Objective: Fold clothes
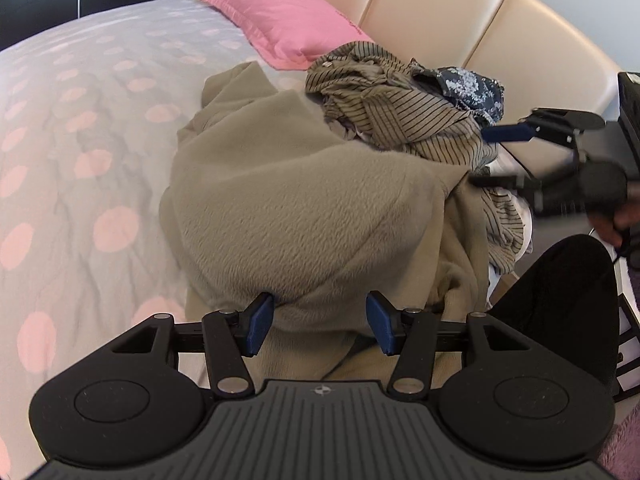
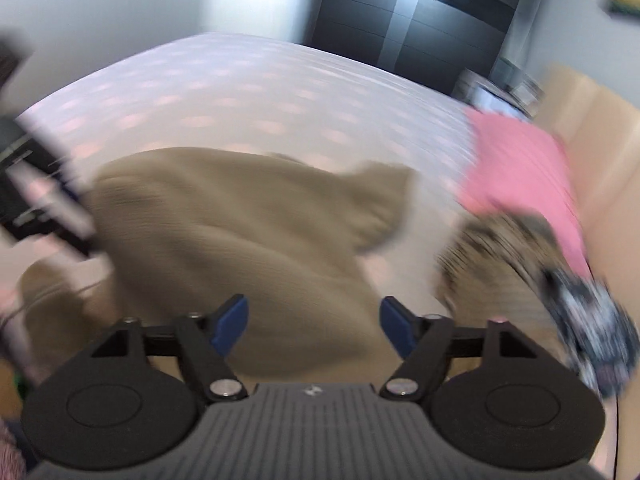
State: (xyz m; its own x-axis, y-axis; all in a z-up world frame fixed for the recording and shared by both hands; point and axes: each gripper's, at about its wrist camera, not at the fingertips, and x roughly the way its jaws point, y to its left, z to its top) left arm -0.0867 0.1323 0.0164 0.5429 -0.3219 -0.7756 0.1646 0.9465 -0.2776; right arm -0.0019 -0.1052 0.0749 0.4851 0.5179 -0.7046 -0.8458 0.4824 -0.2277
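A: Task item first. Where's the garment?

B: Beige fleecy sweater (image 1: pixel 304 216), heaped in a soft mound at centre frame in the left wrist view, lying on the white bedspread with pink dots (image 1: pixel 80 140). One sleeve trails toward the upper middle. The right wrist view shows it too (image 2: pixel 240 240), blurred, across the middle.

A: Left gripper (image 1: pixel 320 322)?

B: Bottom centre, black with blue pads. Jaws apart at a middling width, a fold of the sweater sitting between them. Pads don't look pressed on it, so not gripping.

A: Right gripper (image 2: pixel 314 326)?

B: Jaws wide apart, nothing held, hovering over the sweater's near edge. It also appears at right edge of the left view (image 1: pixel 532 152), spread open beside the pile.

A: The pile?

B: Tan shirt with thin dark stripes (image 1: pixel 400 104), crumpled, upper right of centre, touching the sweater. A dark blue cloth with pale print (image 1: pixel 468 84) lies on top of it.

A: Further out?

B: Pink pillow (image 1: pixel 288 20) at top centre, against a cream padded headboard (image 1: pixel 460 12). Black-clad leg (image 1: pixel 560 300) lower right.
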